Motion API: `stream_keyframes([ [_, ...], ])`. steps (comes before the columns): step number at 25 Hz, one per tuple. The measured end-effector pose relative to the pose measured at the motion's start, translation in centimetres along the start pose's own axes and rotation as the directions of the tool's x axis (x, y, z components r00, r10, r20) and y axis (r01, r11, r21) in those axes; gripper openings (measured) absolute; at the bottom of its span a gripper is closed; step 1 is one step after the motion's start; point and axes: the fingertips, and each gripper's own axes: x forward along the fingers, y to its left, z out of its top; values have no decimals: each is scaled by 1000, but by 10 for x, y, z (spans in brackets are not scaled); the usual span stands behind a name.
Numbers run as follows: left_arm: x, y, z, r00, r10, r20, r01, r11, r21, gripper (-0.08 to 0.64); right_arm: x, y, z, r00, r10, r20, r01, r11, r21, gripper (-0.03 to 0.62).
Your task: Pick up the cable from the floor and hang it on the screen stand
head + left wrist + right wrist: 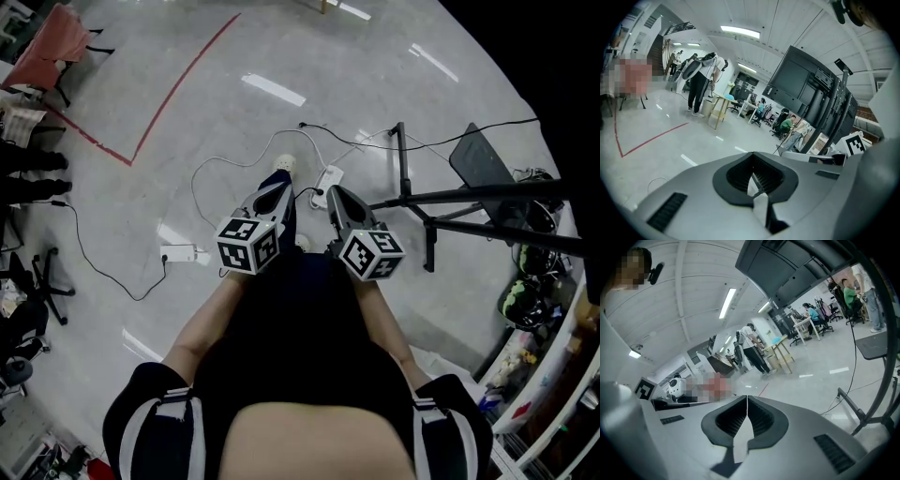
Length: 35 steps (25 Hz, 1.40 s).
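Left hand-held gripper (278, 179), right hand-held gripper (335, 193) — two, closed; one white cable (193, 190).

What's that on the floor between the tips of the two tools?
In the head view, a white power strip shows between the left tool and the right tool, nearer the right one. Neither tool touches it.

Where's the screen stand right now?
Head view, right side: the screen stand stands on the floor just right of the right gripper, near the white power strip.

Glossy grey floor (187, 56), matt black metal stand (469, 195), smooth white cable (225, 162)
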Motion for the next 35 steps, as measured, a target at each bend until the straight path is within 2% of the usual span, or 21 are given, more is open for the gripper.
stream_keyframes([
  [9,62,34,36,1000,-15,-17,15,1000,5,8,63,-32,24,999,-21,-41,22,1000,16,23],
  [15,100,70,76,1000,10,-22,-12,999,-52,8,119,-44,54,997,-15,-81,14,1000,-11,23],
  [24,154,109,98,995,26,-99,-33,997,-66,8,201,-72,94,991,16,-134,-21,999,-33,23],
  [29,184,137,106,991,22,-129,-30,998,-63,8,238,-95,102,991,0,-133,-1,1000,-12,23],
  [35,231,178,120,991,18,-135,-24,999,-44,8,293,-127,101,979,-37,-199,18,995,-99,23],
])
